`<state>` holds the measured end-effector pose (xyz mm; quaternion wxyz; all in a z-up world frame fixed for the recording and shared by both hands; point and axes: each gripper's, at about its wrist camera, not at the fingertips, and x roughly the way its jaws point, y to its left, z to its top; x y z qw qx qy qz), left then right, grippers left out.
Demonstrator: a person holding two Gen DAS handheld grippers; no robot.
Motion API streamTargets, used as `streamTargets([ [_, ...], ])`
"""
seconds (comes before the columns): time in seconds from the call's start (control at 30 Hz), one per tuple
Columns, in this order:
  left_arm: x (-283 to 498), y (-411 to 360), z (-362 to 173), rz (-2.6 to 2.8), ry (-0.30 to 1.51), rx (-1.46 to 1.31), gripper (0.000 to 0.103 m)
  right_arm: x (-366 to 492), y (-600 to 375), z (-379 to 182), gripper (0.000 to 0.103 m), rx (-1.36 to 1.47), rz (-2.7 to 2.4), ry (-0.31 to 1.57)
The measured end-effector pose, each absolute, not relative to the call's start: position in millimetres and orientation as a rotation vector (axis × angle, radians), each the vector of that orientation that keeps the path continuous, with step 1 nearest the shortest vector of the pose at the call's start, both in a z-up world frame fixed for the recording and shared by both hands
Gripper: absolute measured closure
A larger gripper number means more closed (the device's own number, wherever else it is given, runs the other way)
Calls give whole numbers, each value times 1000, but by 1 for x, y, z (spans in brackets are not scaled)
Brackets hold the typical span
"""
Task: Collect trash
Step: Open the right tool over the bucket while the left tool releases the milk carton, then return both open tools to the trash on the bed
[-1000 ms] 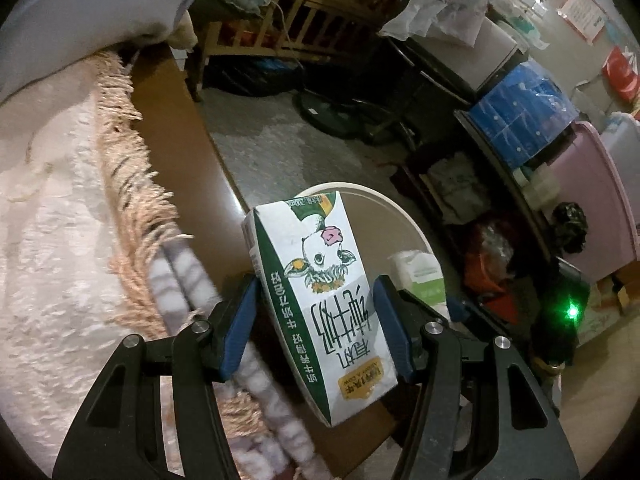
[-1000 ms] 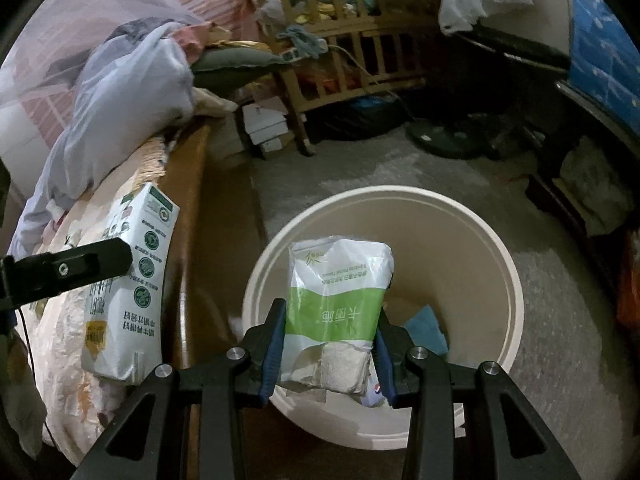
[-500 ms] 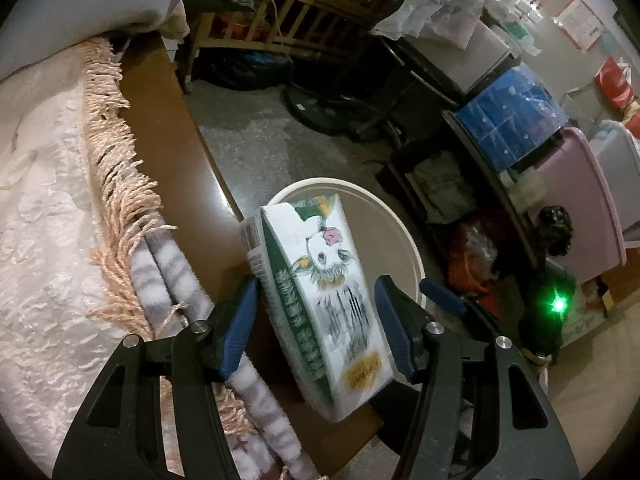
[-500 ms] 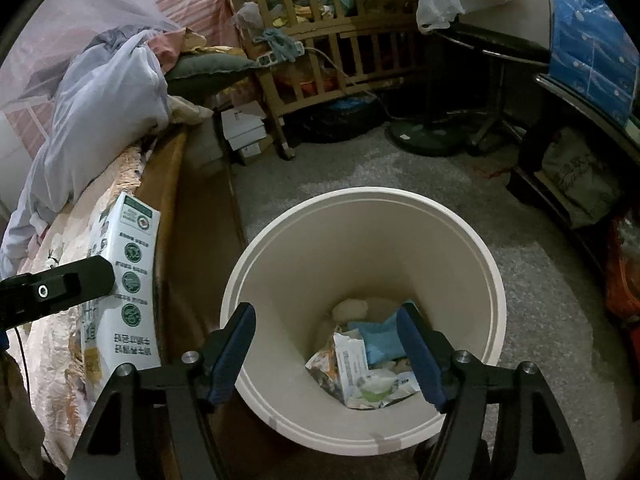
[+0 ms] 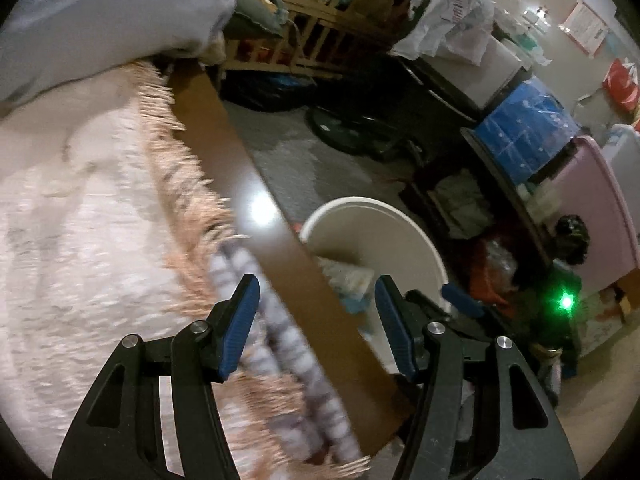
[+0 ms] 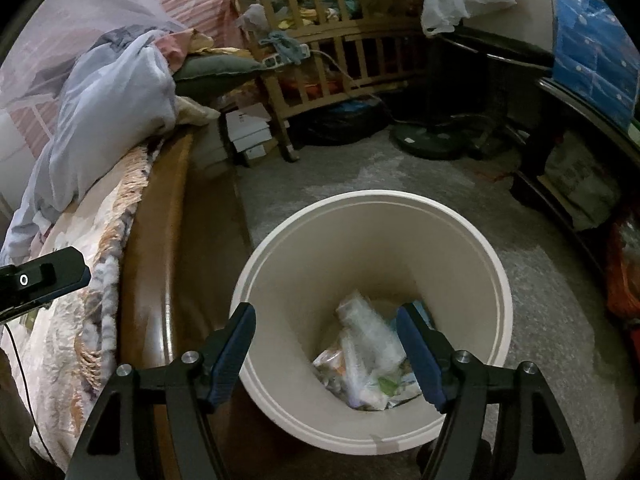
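1. Right gripper (image 6: 326, 350): jaws apart, gripping nothing, poised above the open bucket (image 6: 502, 280).
2. Left gripper (image 5: 316, 326): jaws apart, empty, over the brown bed rail (image 5: 224, 152).
3. Trash (image 6: 366, 364): heaped on the bucket floor, at 6 o'clock inside the rim.
4. Fringed blanket (image 5: 80, 220): at 9 o'clock of the left gripper.
5. Wooden crib (image 6: 340, 48): at 12 o'clock, well beyond the bucket.

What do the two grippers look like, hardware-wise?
Both match: the left gripper and right gripper have black angular frames with triangular cutouts, silver pivot bolts and ribbed blue pads. In the right wrist view, a thin black cable hangs from the left one.
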<state>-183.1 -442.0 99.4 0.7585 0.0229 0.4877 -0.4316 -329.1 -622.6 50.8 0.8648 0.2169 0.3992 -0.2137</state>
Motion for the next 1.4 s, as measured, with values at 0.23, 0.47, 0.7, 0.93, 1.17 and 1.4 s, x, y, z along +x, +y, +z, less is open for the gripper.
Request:
streamTargets([
  [0.23, -176, -400, 103, -841, 988, 91, 44, -320, -601, 58, 33, 416, -397, 810],
  [0.47, -165, -348, 110, -731, 931, 95, 44, -303, -563, 78, 33, 372, -322, 765],
  [0.7, -148, -289, 117, -615, 902, 74, 44, -272, -509, 93, 32, 321, -217, 757],
  [0.93, -133, -238, 123, -524, 877, 48, 44, -231, -448, 106, 32, 270, -90, 757],
  [1.17, -123, -194, 126, -449, 865, 27, 44, -196, -390, 108, 31, 217, 7, 781],
  [1.4, -110, -153, 121, -383, 879, -4, 44, -175, -351, 102, 30, 179, 71, 820],
])
